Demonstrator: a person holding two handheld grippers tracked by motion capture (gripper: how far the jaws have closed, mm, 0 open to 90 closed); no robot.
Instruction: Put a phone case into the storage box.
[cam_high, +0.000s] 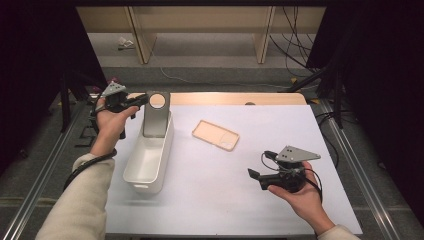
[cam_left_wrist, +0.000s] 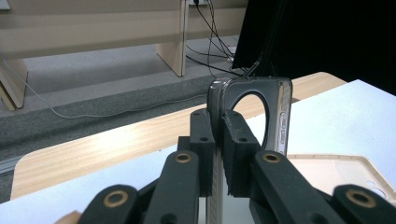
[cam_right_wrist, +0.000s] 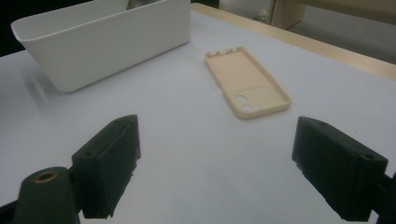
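Left tongs (cam_high: 141, 101), upper left of the high view, clamped on a grey case (cam_high: 156, 116) held upright over the far end of the white bin (cam_high: 148, 176). Right tongs (cam_high: 253, 174), lower right, gape wide, empty, above the bench (cam_high: 280, 125). Beige case (cam_high: 216, 135) lies flat mid-frame, well apart from the bin. Step: binning the grey case. Next: lower it into the bin, then release.

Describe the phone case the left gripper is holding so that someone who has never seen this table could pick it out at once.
Find the white bin on the left part of the white table. At its far end stands the grey case, upright, clamped at its top edge by the left gripper. It is dark and glossy with one big round cutout, unlike the beige case lying flat in the middle of the table.
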